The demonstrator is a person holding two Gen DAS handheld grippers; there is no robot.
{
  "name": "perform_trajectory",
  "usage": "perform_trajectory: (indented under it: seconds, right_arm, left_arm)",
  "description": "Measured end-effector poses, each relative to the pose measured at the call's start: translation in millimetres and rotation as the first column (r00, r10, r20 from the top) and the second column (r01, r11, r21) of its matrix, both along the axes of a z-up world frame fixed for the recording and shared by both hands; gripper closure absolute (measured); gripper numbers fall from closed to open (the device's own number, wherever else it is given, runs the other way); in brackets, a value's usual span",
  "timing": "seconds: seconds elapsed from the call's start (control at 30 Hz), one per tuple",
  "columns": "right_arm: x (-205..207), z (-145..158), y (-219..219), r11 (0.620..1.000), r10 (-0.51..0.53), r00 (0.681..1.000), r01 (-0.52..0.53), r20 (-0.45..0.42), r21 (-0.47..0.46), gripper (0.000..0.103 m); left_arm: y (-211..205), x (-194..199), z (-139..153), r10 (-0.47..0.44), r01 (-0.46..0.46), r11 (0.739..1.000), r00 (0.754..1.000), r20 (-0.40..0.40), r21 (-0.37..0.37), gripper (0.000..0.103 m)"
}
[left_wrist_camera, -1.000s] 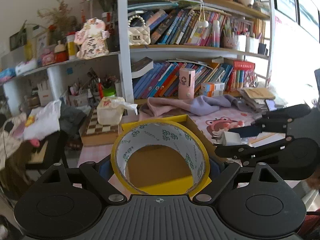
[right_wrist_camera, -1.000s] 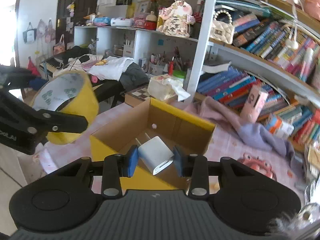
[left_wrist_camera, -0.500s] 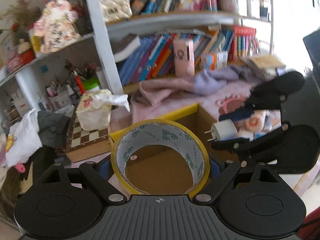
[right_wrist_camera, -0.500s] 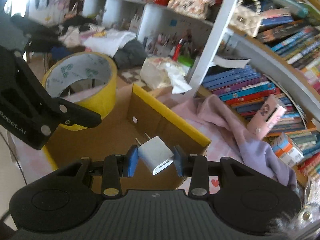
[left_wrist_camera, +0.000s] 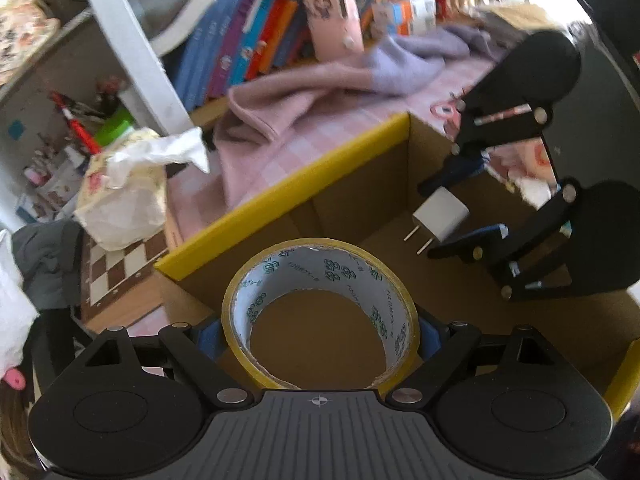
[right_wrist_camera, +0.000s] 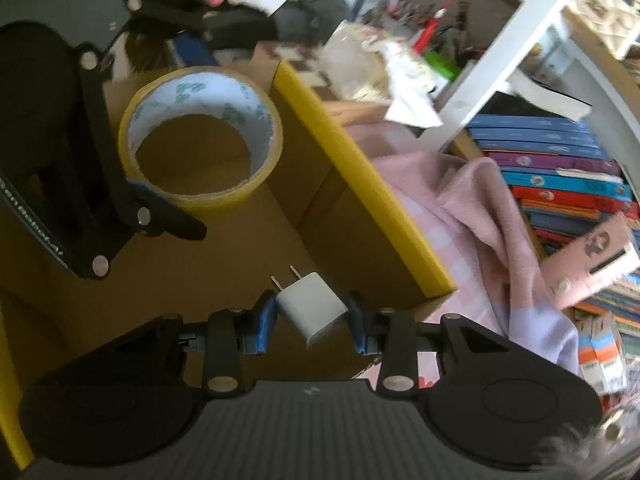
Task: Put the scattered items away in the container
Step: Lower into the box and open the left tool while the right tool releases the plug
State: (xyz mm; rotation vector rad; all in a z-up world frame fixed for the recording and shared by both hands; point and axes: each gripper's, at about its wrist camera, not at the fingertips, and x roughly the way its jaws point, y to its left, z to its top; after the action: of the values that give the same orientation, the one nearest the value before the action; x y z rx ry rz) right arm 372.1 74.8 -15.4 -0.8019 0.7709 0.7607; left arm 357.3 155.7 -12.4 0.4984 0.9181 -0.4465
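Between the blue pads of the left gripper (left_wrist_camera: 320, 330) sits the tape (left_wrist_camera: 320, 312), clamped from both sides: a wide roll, yellow on its outer face, with a white liner inside printed in small green marks, its hole facing the camera so that brown cardboard shows through it. And it hangs right over the box (left_wrist_camera: 280, 196), above the open interior, not resting on the floor of it as far as the views tell. From the right wrist the same roll (right_wrist_camera: 200, 120) shows tilted, one blue pad pressed against its lower edge.

Over to the right gripper (right_wrist_camera: 310, 314), which grips the charger (right_wrist_camera: 312, 306) between its own blue pads. That is a small white plug block with rounded corners, two metal prongs pointing up and away, the body turned at an angle in the grip. It too is held over the box (right_wrist_camera: 360, 168), close to the inner wall.

The box is plain brown cardboard with a bright yellow rim. Beyond it lie a pink cloth (left_wrist_camera: 288, 108), a chessboard (left_wrist_camera: 116, 264) and rows of books (right_wrist_camera: 560, 160).
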Motion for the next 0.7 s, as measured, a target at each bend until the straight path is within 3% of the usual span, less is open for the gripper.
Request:
perform_trajectory:
  seconds: [0.33, 0.7]
  right_arm:
    - [12, -15, 7, 0.998, 0.055, 0.996, -0.058, -0.063, -0.032, 0.067]
    - [12, -17, 10, 0.995, 0.087, 0.995, -0.089, -0.053, -0.040, 0.068]
  left_arm:
    - [-6, 9, -20, -0.032, 0.035, 0.997, 0.999, -0.043, 0.074, 0.013]
    - [-10, 6, -28, -0.045, 0.048, 0.991, 0.999, -0.023, 0.126, 0.012]
